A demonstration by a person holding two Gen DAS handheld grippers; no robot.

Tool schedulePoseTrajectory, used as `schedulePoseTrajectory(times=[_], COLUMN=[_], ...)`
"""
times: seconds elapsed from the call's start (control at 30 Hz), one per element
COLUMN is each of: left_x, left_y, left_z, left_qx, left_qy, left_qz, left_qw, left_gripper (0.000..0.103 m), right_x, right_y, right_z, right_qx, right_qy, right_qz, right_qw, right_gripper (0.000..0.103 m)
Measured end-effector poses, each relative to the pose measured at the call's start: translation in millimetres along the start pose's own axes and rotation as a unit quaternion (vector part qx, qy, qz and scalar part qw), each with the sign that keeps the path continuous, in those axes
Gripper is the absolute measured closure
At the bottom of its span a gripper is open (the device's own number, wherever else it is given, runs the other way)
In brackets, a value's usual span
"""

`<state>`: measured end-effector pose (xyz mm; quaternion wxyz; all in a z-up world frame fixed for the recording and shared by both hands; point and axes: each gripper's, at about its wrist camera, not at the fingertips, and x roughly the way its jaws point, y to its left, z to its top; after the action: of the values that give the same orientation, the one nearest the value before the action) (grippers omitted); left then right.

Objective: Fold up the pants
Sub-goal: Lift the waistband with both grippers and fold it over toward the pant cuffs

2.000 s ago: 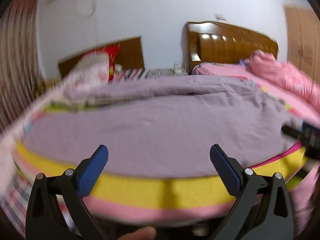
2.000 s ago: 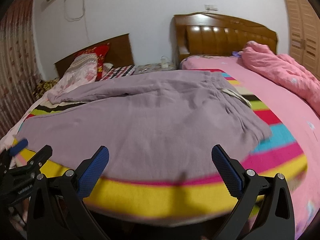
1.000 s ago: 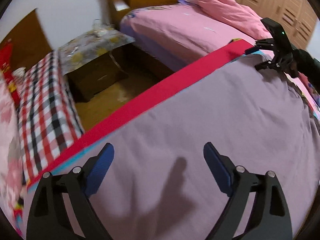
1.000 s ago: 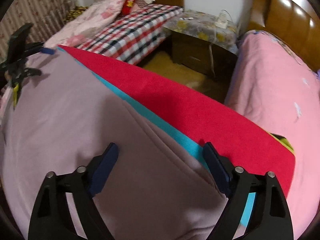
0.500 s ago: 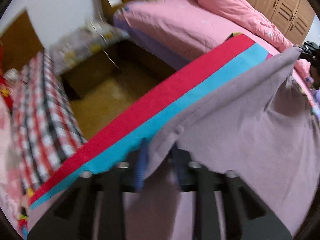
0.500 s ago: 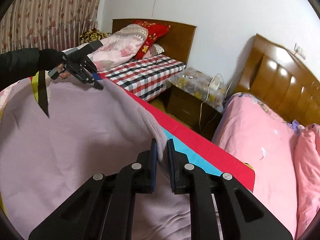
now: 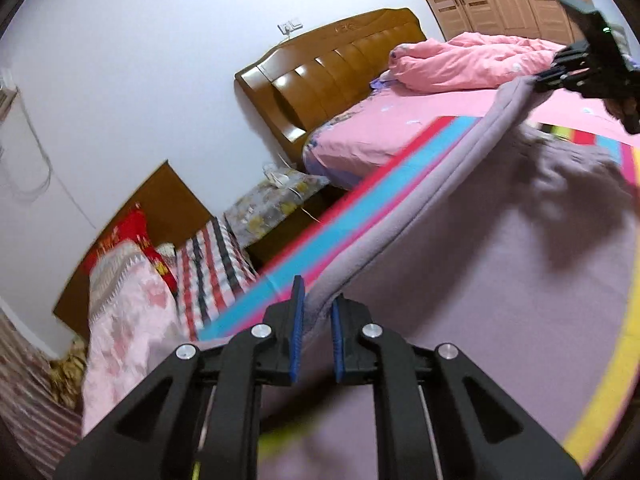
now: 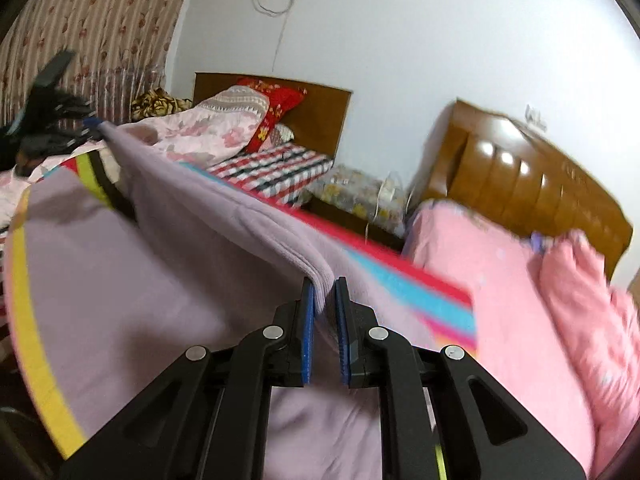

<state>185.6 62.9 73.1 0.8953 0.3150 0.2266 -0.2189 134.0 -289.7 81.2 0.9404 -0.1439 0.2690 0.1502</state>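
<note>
Mauve pants (image 7: pixel 500 280) lie spread on the striped bed cover, their far edge lifted into a taut ridge between both grippers. My left gripper (image 7: pixel 316 300) is shut on one end of that lifted edge (image 7: pixel 400 224). At the upper right of the left wrist view, my right gripper (image 7: pixel 548 78) pinches the other end. In the right wrist view my right gripper (image 8: pixel 325 292) is shut on the pants' edge (image 8: pixel 224 220), and the ridge runs up left to the left gripper (image 8: pixel 90 124). The rest of the pants (image 8: pixel 120 300) stays flat on the cover.
A striped cover (image 7: pixel 320 240) shows red, blue and yellow bands beyond the pants. A pink bed with a crumpled pink quilt (image 7: pixel 460 64) and wooden headboard (image 7: pixel 340 68) stands behind. A nightstand (image 8: pixel 360 196) sits in the gap beside a second bed with a checked sheet (image 8: pixel 276 172).
Both grippers went from open over the flat pants to shut on the far edge. They have since risen and pulled it back, stretching the edge into a raised ridge.
</note>
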Motion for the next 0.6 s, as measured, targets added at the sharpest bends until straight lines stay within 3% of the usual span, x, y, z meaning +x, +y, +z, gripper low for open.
schedulePoseTrajectory(times=[0.13,0.17,0.23,0.27,0.3,0.33,0.37,0.4,0.47,0.57,0.6], left_x=[-8,-3,0,-2,-12,-23,-37,-52,-59,-56,-55], left_y=[-51,-59,-64,-65,-63,-59,-55,-49,-45,-43,-40], left_z=[-55,-69,-88,-94,-101,-106,-112,-121,-133,-134,-135], left_qx=[-0.04,-0.064,-0.119,-0.154,-0.206,-0.25,-0.302,-0.375,-0.444,-0.469,-0.485], left_qy=[0.045,0.065,0.075,0.077,0.068,0.049,0.029,0.008,-0.008,-0.001,-0.008], left_qz=[-0.015,-0.026,-0.038,-0.042,-0.048,-0.053,-0.058,-0.067,-0.113,-0.11,-0.115], left_qw=[0.9981,0.9954,0.9893,0.9841,0.9751,0.9655,0.9511,0.9246,0.8887,0.8765,0.867], left_gripper=[0.086,0.085,0.08,0.072,0.057,0.041,0.009,0.002,0.002,0.002,0.002], right_x=[-11,-10,-6,-10,-17,-29,-44,-52,-68,-59,-51], right_y=[31,38,49,50,50,47,42,38,31,22,18], right_z=[-61,-74,-101,-109,-113,-118,-123,-125,-137,-143,-141], right_qx=[0.031,0.034,0.047,0.065,0.083,0.122,0.166,0.199,0.277,0.336,0.347], right_qy=[0.049,0.064,0.103,0.104,0.099,0.086,0.066,0.051,0.023,0.033,0.04], right_qz=[0.014,0.011,0.009,0.008,0.008,0.013,0.018,0.025,0.055,0.068,0.063], right_qw=[0.998,0.997,0.994,0.992,0.992,0.989,0.984,0.978,0.959,0.939,0.935], right_gripper=[0.09,0.087,0.071,0.069,0.062,0.048,0.041,0.035,0.035,0.036,0.038])
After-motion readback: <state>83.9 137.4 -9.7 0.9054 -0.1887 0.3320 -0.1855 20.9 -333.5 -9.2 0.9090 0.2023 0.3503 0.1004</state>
